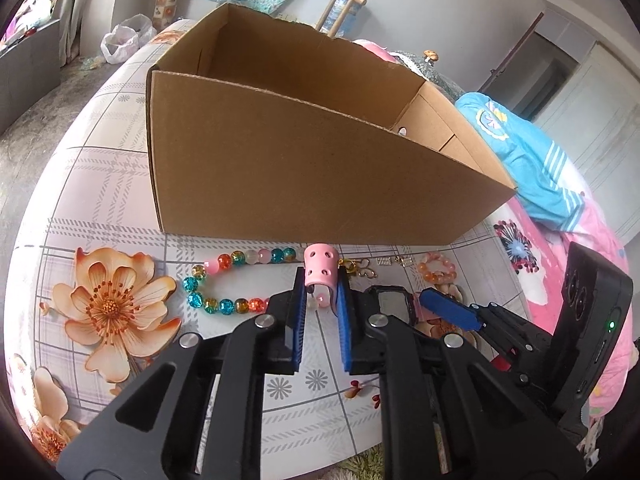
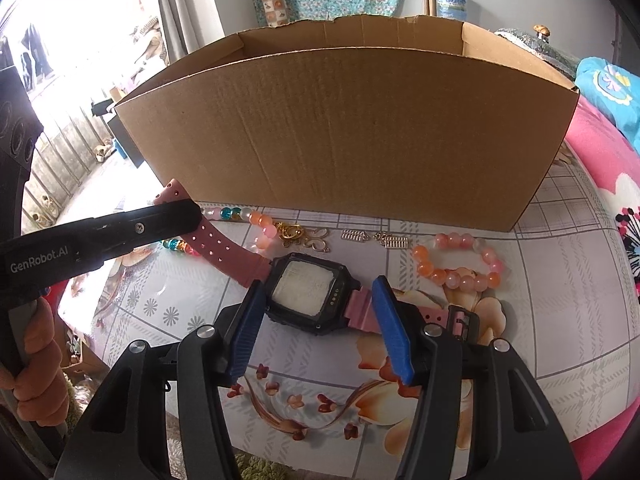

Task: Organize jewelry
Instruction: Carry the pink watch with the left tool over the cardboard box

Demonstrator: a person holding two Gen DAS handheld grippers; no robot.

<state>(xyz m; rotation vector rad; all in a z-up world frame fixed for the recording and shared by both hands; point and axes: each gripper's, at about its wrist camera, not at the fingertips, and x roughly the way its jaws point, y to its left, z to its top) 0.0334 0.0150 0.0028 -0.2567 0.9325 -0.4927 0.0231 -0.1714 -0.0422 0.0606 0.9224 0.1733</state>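
A pink-strapped watch with a black square case point(image 2: 306, 292) lies on the flowered tablecloth before an open cardboard box point(image 2: 348, 120). My left gripper point(image 1: 320, 280) is shut on the perforated pink strap point(image 1: 320, 270), whose end curls up between the blue pads. It enters the right wrist view from the left point(image 2: 176, 216). My right gripper point(image 2: 318, 296) is open, with the watch case between its jaws. The case also shows in the left wrist view point(image 1: 392, 302).
A multicoloured glass bead bracelet point(image 1: 224, 280), a pink-orange bead bracelet point(image 2: 460, 264), gold charms point(image 2: 292, 232) and small silver pieces point(image 2: 376, 238) lie along the box front. A blue cushion point(image 1: 532, 160) and pink bedding lie at right.
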